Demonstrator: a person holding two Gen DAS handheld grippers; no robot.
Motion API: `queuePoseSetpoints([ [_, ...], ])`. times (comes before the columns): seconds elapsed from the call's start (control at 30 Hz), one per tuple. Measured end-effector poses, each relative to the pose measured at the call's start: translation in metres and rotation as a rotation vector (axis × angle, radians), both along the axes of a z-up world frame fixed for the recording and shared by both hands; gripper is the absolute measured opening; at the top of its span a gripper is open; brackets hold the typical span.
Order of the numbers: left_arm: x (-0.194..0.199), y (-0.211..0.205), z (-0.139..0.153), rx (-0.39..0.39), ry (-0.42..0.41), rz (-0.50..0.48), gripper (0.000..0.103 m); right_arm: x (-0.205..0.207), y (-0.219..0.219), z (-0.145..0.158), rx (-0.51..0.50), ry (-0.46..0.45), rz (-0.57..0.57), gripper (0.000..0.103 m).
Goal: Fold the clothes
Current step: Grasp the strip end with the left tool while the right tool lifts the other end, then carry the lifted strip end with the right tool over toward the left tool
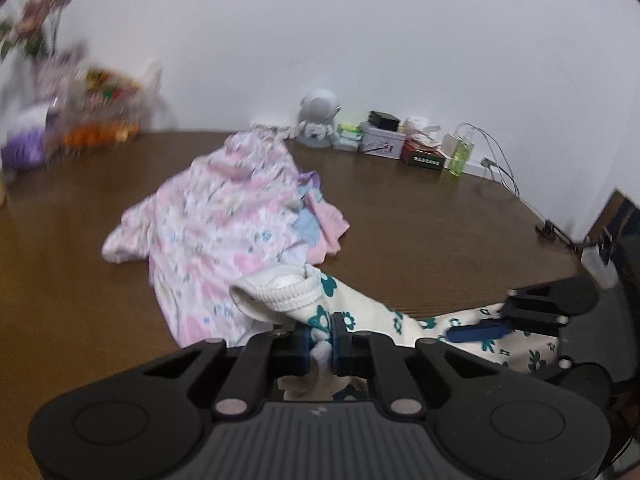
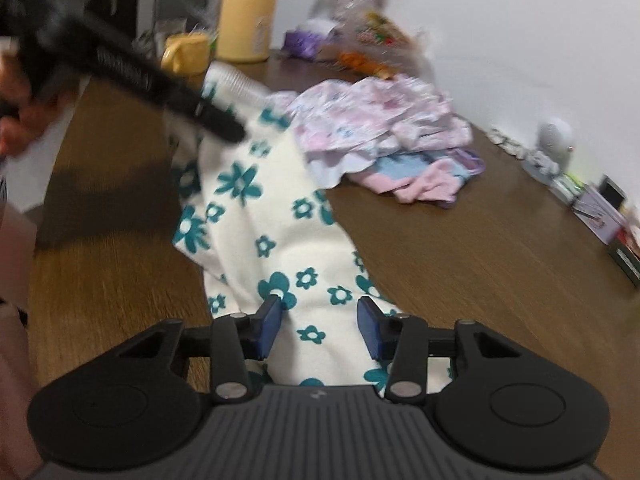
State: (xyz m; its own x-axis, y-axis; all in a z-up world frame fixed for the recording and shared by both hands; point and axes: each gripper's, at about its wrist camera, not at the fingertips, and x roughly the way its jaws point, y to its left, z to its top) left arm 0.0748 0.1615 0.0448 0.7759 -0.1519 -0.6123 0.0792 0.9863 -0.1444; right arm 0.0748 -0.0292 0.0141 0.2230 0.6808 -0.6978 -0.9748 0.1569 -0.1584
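Observation:
A white garment with teal flowers (image 2: 276,216) stretches across the brown table (image 2: 460,248), its ribbed cuff (image 1: 280,296) lifted. My left gripper (image 1: 321,336) is shut on the cloth just below that cuff. In the right wrist view the left gripper (image 2: 228,128) reaches in from the upper left, held by a hand (image 2: 16,96). My right gripper (image 2: 320,320) is open, its blue pads (image 2: 270,320) standing on either side of the garment's other end. The right gripper (image 1: 496,320) also shows at the table's right edge in the left wrist view.
A crumpled pile of pink floral clothes (image 1: 216,220) lies mid-table beyond the garment. Along the wall stand a grey figurine (image 1: 318,122), tins and boxes (image 1: 380,142), a green bottle (image 1: 460,156) and cables (image 1: 504,164). Snack bags (image 1: 96,112), a yellow jug (image 2: 246,12) and mug (image 2: 186,54) sit at the far end.

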Motion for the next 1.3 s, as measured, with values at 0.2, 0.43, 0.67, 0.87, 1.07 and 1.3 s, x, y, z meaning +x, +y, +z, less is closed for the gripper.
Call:
queuePoseSetpoints([
  [0.2,0.002,-0.021,0.020,0.138,-0.051,-0.066,0.008,0.002,-0.008,0.008,0.050,0.029,-0.019,0.043],
  [0.43,0.005,-0.065,0.029,0.323,-0.082,-0.167,0.008,0.009,-0.022,0.017,0.075,0.015,-0.038,0.043],
  [0.67,0.004,-0.086,0.027,0.402,-0.067,-0.181,0.008,-0.001,0.022,0.000,0.030,-0.023,0.053,0.030],
  [0.87,0.001,-0.103,0.028,0.438,-0.079,-0.225,0.008,0.010,-0.001,0.006,0.094,0.046,-0.002,0.032],
  [1.07,0.012,-0.136,0.019,0.440,-0.065,-0.317,0.008,0.033,-0.078,0.020,0.177,0.089,-0.205,0.032],
  [1.3,0.026,-0.179,-0.018,0.391,0.023,-0.420,0.009,0.058,-0.153,0.017,0.281,0.152,-0.426,0.032],
])
